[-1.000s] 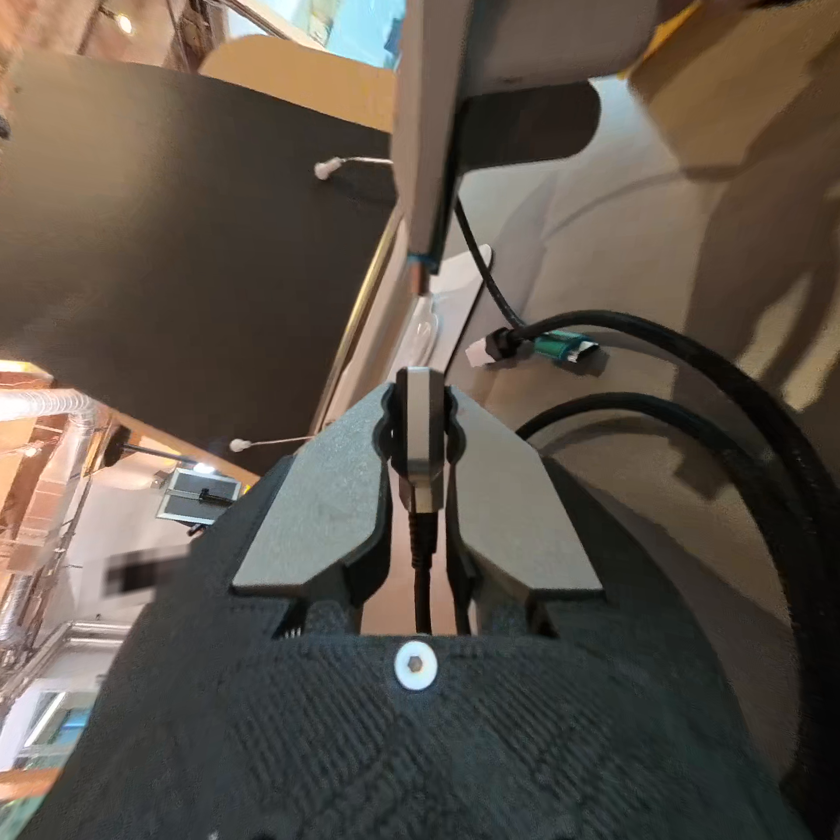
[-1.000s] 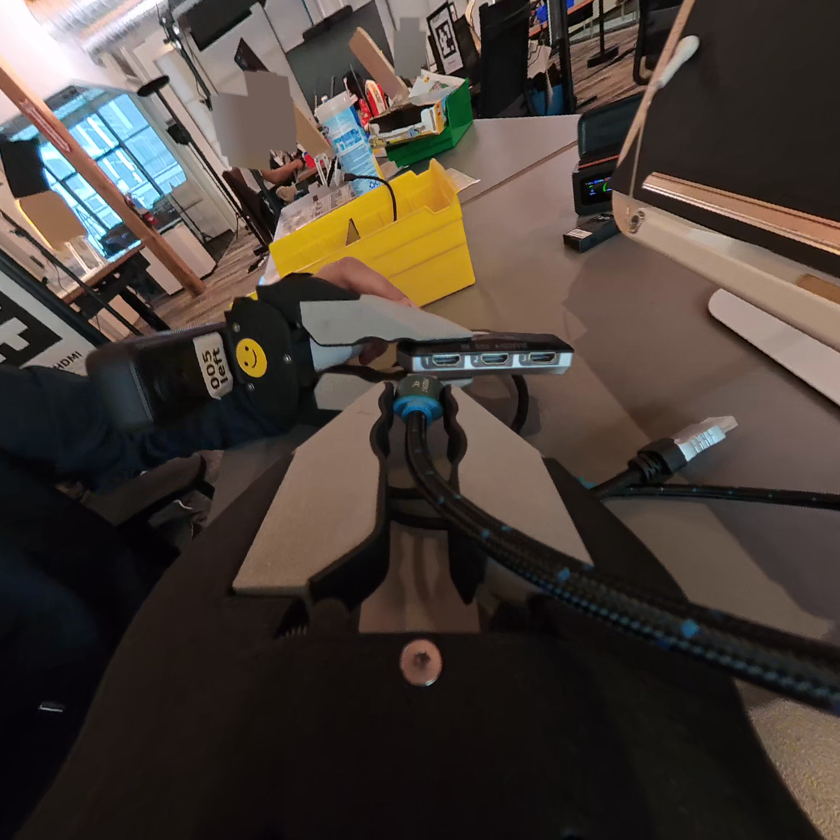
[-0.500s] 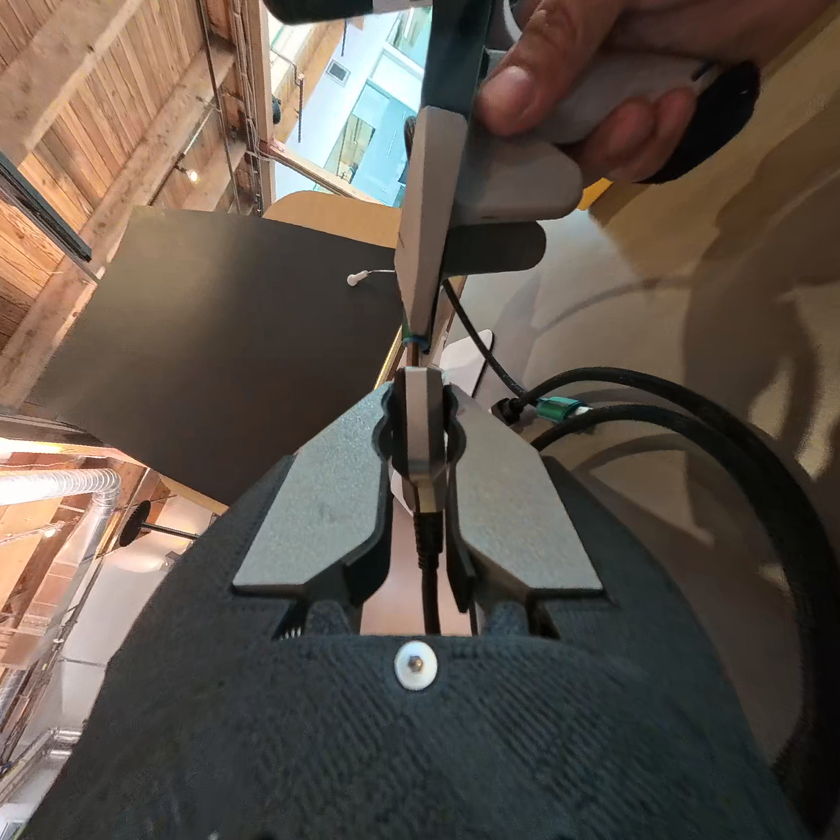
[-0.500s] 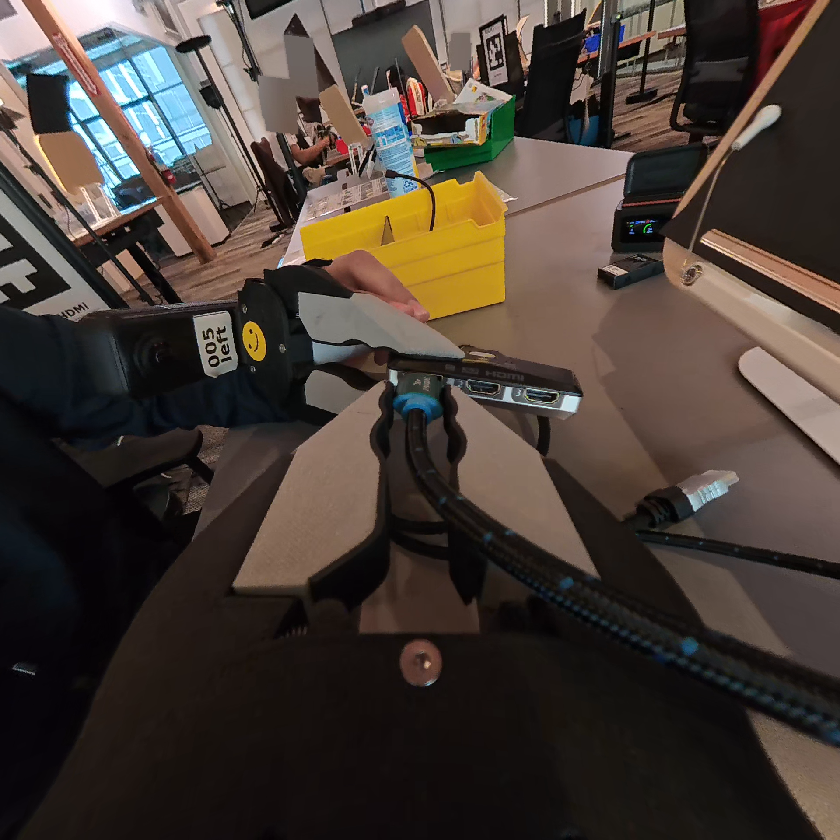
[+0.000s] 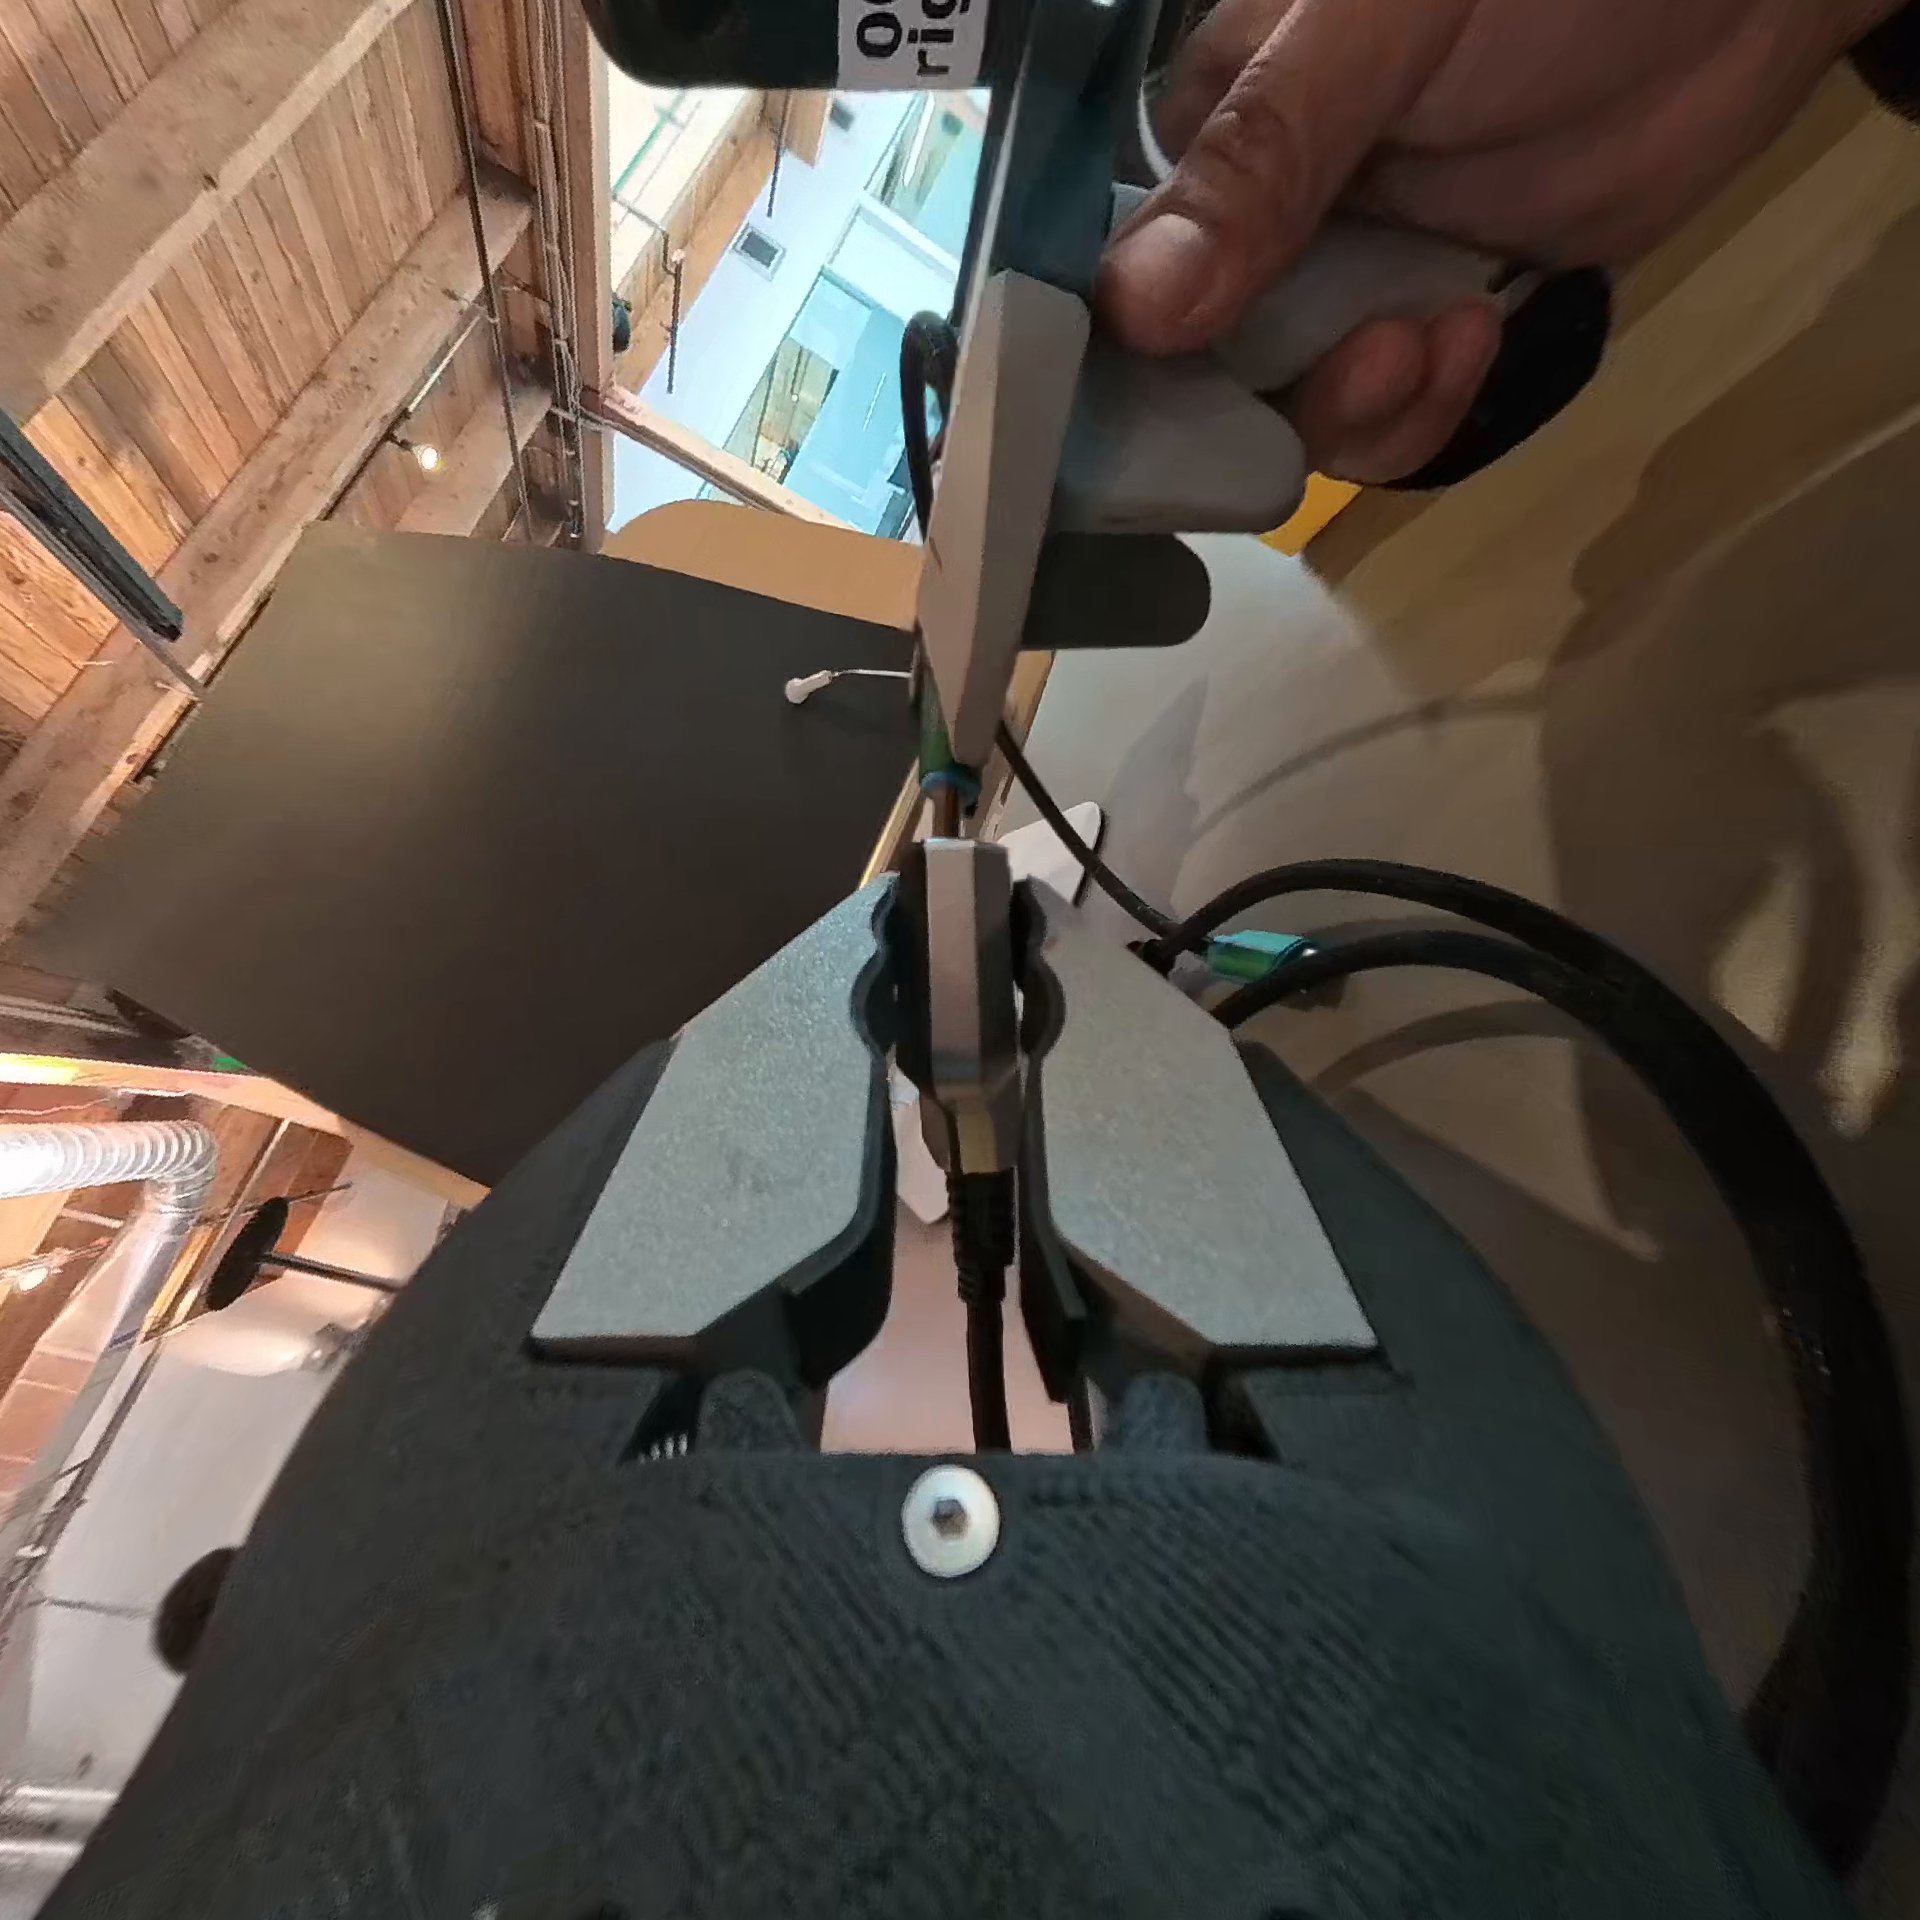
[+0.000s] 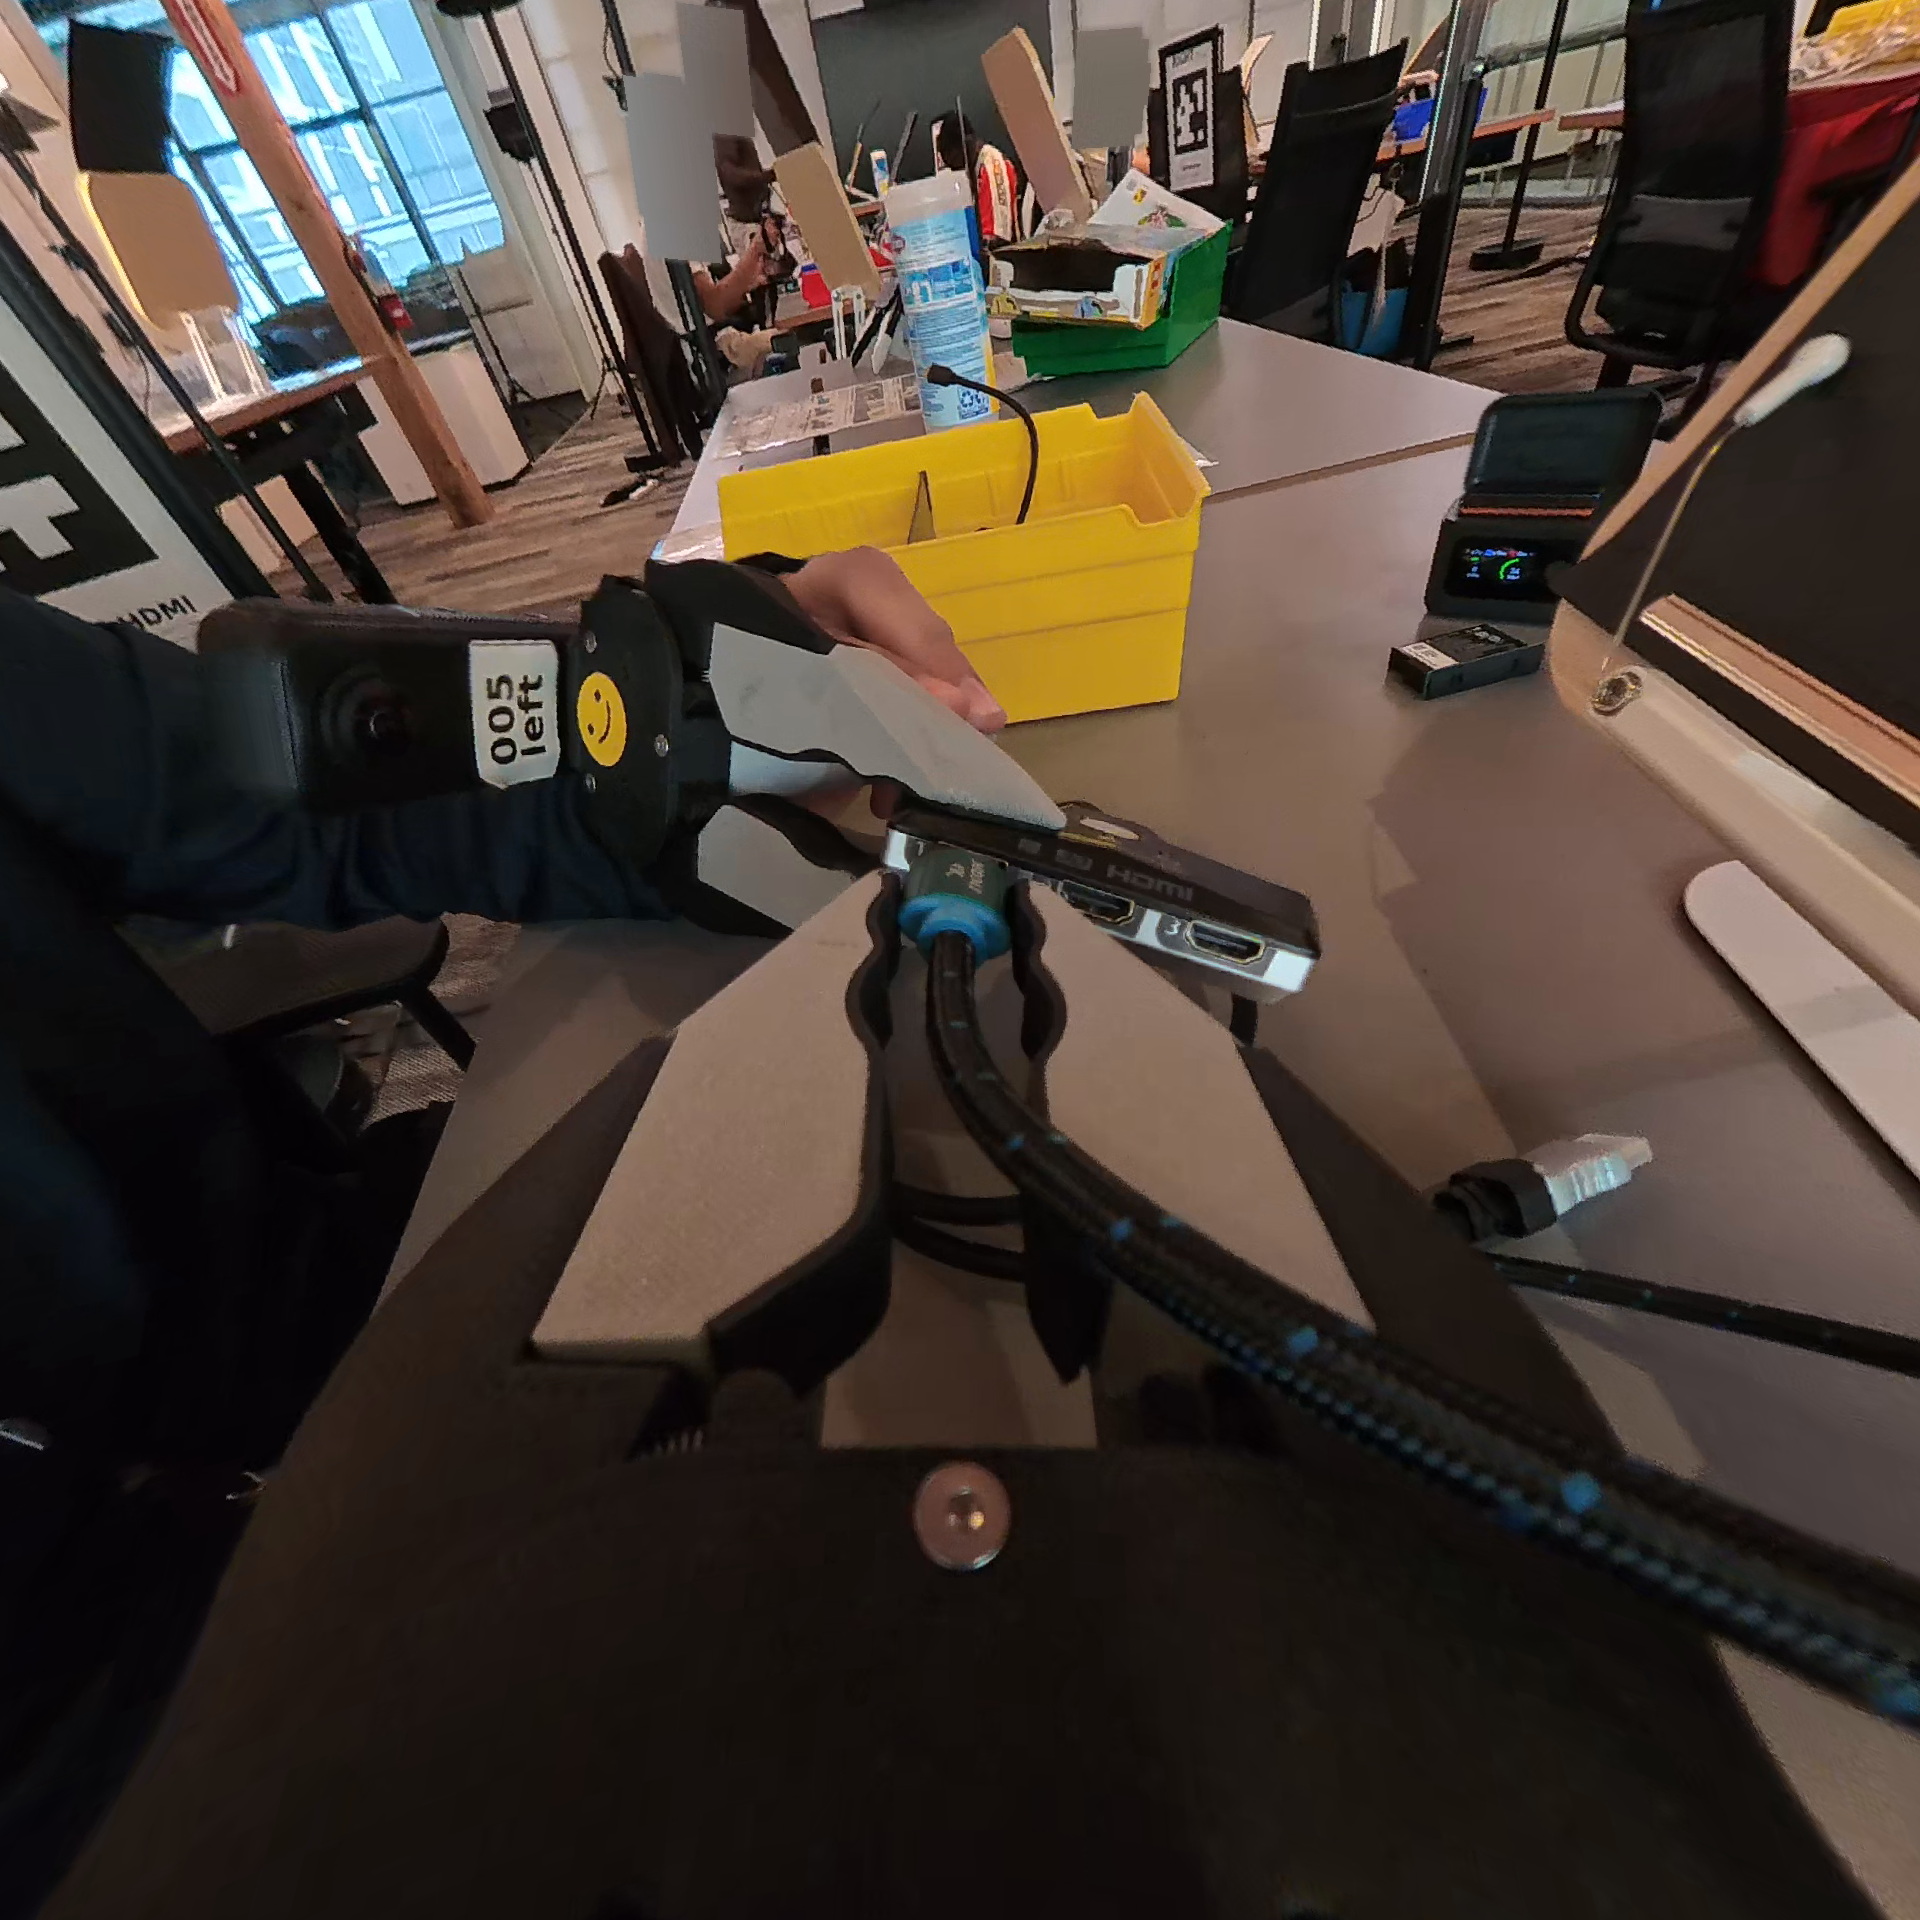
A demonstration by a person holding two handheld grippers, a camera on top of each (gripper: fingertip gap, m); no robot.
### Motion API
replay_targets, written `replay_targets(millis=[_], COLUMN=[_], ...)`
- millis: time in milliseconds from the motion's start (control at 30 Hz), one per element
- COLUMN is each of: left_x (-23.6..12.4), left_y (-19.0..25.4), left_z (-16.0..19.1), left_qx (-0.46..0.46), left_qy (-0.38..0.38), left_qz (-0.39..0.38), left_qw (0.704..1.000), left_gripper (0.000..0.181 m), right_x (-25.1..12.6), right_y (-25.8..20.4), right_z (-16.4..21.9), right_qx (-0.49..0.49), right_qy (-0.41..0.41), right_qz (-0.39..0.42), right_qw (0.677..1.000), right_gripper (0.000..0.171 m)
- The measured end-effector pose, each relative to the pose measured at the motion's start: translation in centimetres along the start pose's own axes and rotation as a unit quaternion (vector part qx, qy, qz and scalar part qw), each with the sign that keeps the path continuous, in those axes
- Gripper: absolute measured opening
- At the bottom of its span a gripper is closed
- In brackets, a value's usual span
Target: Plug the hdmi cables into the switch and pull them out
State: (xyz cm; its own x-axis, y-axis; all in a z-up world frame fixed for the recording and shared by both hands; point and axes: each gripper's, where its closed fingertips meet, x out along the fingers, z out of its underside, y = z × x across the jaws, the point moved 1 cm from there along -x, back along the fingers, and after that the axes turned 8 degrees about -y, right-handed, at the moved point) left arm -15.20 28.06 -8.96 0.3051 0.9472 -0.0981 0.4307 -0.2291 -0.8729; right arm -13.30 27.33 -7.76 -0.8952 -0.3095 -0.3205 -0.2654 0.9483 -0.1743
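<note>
My left gripper (image 5: 956, 935) is shut on the HDMI switch (image 5: 961, 997), a slim silver and black box seen edge-on, with its own black lead running back between the fingers. In the right wrist view the switch (image 6: 1164, 899) hangs above the table, held at its left end by the left gripper (image 6: 914, 769). My right gripper (image 6: 951, 914) is shut on a blue-ringed HDMI plug (image 6: 951, 883) of a black and blue braided cable (image 6: 1247, 1309). The plug sits in the switch's leftmost port. Two ports to its right are open.
A second cable with a silver plug (image 6: 1590, 1164) lies on the grey table (image 6: 1455, 831) to the right. A teal-tipped connector (image 5: 1257, 951) lies beyond the switch. A yellow bin (image 6: 966, 582) stands behind, and a black board on a white base (image 6: 1766, 748) at right. My left and right fingertips are right by each other.
The right gripper has brought the blue-ringed plug up from below the switch to its leftmost port and pushed it in. The switch has tilted, its right end swinging nearer.
</note>
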Motion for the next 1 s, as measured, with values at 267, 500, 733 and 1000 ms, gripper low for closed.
replay_targets(millis=[267,500,733,1000], left_x=[-0.1,0.1,0.9,0.9], left_y=[0.2,0.7,0.9,1.7], left_z=[-0.2,0.1,0.5,0.7], left_qx=[0.029,0.038,0.058,0.071], left_qy=[0.001,-0.006,-0.055,-0.074], left_qz=[-0.008,-0.003,-0.017,0.002], left_qw=[1.000,0.999,0.997,0.995], left_gripper=[0.018,0.017,0.017,0.017], right_x=[-0.1,0.3,0.3,0.5], right_y=[-0.1,0.1,0.9,0.9], right_z=[0.3,0.8,1.3,2.1], right_qx=[-0.014,-0.040,-0.013,0.005], right_qy=[-0.013,-0.038,-0.040,-0.056], right_qz=[0.006,0.035,0.038,0.018], right_qw=[1.000,0.998,0.998,0.998], right_gripper=[0.019,0.019,0.019,0.019])
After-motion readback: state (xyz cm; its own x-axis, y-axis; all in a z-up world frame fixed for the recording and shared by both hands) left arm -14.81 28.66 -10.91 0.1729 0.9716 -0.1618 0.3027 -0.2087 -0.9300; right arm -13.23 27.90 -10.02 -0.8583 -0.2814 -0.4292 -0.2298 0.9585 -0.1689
